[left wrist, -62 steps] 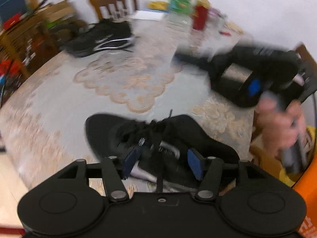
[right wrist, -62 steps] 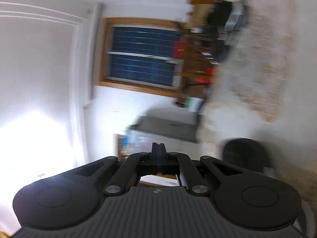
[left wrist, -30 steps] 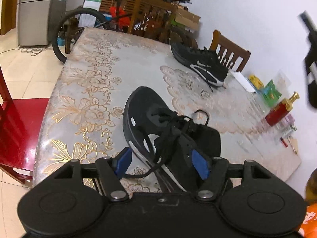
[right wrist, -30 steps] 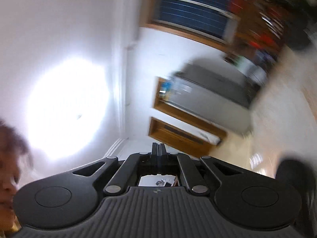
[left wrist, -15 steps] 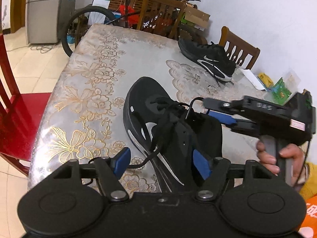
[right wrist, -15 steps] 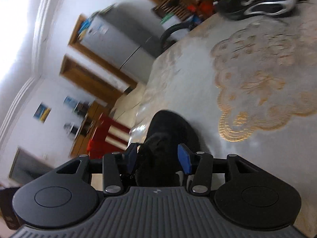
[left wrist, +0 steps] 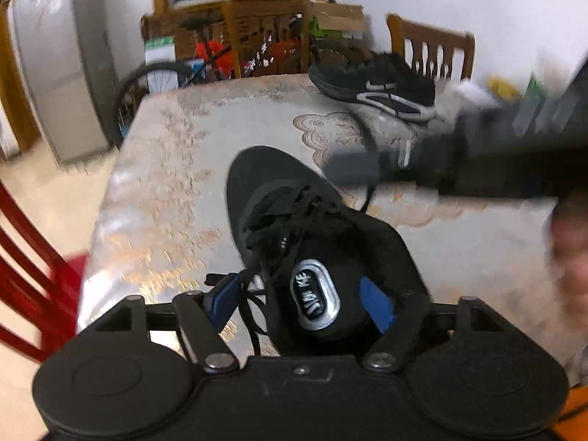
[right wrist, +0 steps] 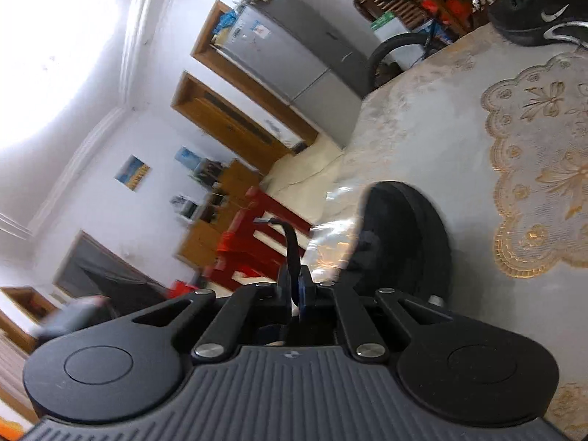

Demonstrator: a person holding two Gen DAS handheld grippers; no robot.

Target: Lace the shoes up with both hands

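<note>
Black mesh lace-up shoe (left wrist: 316, 228), toe far, heel between the spread left claw (left wrist: 299, 299); right claw (right wrist: 294, 286) pinches its black lace (right wrist: 290, 246).

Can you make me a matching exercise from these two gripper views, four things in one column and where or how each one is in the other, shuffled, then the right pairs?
Things:
1. left gripper
2. right gripper
3. second shoe
4. red chair

States or places:
A. at the far end of the table, by a wooden chair
B. shut on a black lace
C. on the floor beside the table
D. open, fingers either side of the near shoe's tongue

Pairs: 1-D, 2-B, 3-A, 4-C
</note>
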